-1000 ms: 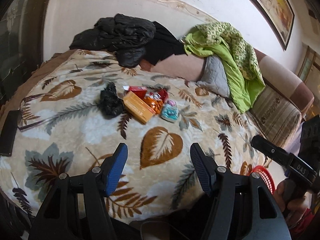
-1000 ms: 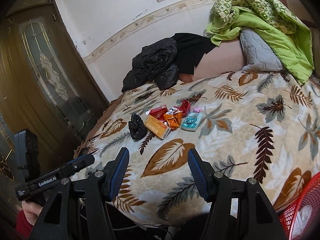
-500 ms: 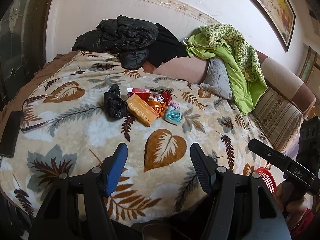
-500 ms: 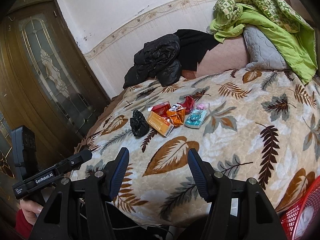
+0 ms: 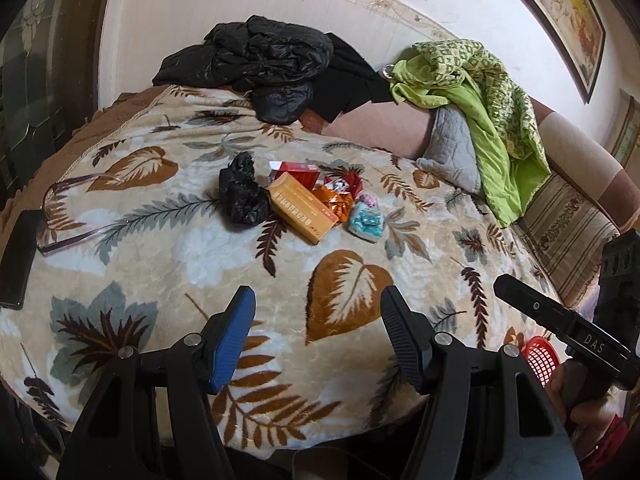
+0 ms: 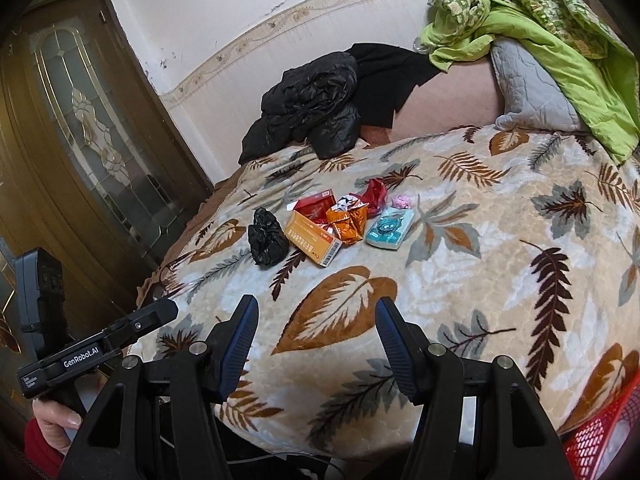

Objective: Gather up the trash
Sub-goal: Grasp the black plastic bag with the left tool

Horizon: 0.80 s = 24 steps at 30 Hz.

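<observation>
While over the blanket [image 5: 168, 264] | left tongs [image 5: 316, 334] spread, empty | right tongs [image 6: 316, 338] likewise (touching nothing)

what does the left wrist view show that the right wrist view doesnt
Only the left wrist view: a dark phone at the blanket's edge and a framed picture on the wall.

Only the right wrist view: a wooden door with patterned glass.

Both: the trash pile on the leaf blanket, with the crumpled black bag, orange box and teal packet, and the red basket at the edge.
</observation>
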{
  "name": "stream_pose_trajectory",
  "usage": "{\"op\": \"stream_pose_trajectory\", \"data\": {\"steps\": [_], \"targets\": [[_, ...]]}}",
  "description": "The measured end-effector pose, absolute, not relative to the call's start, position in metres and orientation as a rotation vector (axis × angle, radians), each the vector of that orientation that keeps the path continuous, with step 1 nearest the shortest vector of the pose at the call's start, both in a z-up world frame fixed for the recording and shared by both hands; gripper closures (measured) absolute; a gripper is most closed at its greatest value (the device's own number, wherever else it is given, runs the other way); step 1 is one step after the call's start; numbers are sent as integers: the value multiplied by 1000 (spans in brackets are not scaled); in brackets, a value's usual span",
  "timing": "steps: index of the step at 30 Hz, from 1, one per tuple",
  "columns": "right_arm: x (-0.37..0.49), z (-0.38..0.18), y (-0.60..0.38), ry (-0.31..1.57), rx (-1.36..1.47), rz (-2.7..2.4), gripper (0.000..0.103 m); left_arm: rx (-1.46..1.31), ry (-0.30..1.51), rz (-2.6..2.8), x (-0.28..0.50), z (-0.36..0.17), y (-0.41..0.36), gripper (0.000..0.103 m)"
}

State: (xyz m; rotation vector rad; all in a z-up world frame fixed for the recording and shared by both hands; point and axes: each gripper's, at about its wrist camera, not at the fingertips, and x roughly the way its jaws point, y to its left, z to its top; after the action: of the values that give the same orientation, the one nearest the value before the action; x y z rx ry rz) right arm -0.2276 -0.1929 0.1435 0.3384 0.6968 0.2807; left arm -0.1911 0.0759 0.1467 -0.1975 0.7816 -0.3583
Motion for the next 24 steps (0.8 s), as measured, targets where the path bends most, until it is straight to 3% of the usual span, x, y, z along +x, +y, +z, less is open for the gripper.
{"op": "stream_pose_trajectory", "data": {"steps": [12, 24], "targets": [[-200, 121, -186, 741, 310, 298, 38, -381, 880, -234, -108, 105, 134, 39], [-170, 112, -202, 763, 295, 283, 38, -413, 984, -150, 37, 52, 95, 39]]}}
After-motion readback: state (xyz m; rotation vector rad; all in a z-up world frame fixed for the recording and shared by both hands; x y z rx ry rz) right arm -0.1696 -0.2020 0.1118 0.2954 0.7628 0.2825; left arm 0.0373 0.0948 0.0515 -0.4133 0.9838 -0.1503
